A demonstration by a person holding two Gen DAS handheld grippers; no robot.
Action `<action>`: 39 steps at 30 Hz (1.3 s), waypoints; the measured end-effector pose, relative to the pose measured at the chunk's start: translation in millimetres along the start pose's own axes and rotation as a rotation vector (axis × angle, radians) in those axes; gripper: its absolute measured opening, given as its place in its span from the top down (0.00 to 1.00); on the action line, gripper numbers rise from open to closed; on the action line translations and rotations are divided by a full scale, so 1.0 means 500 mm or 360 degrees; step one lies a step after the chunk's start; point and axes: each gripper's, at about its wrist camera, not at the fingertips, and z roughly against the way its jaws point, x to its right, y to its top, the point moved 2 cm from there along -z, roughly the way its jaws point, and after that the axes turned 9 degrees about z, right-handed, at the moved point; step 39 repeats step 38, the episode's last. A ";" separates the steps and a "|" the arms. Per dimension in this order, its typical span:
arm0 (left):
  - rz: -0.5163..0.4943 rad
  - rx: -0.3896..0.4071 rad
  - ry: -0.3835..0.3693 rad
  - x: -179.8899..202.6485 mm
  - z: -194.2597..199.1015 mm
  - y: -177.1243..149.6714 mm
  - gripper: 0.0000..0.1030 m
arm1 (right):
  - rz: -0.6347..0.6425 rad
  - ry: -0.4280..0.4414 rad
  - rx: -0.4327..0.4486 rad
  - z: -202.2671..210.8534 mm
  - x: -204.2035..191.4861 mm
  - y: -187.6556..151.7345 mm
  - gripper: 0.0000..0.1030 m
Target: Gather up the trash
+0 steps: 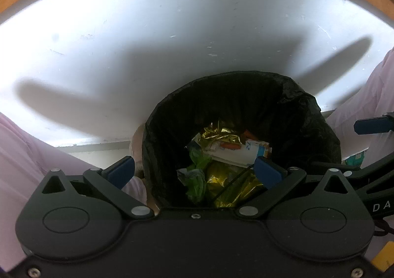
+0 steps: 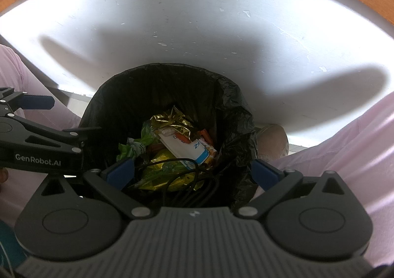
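The bin (image 1: 242, 140) stands upright with its mouth facing up, black liner (image 2: 236, 115) folded over the rim, just beside the white table (image 1: 172, 31) edge and between pink-clad legs (image 2: 344, 145). Trash (image 2: 177, 145) lies heaped inside (gold foil, green wrapper, a white carton lying slantwise). Both the left gripper (image 1: 194, 174) and right gripper (image 2: 193, 173) hover over it, jaws spread wide, holding nothing. A black cable (image 2: 187, 179) loops across the trash.

Bright glare on the white table (image 1: 197, 19); long soft shadows; fisheye-bent edges; dim bin (image 2: 138, 95).
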 end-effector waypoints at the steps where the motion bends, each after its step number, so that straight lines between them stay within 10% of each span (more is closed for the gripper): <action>1: 0.0000 0.0001 0.0000 0.000 0.000 0.000 0.00 | 0.0001 0.0000 0.0001 0.000 -0.001 0.000 0.00; 39: -0.0050 -0.0010 0.0002 0.004 -0.006 0.002 0.00 | -0.0023 0.0014 0.0018 0.003 0.003 -0.003 0.00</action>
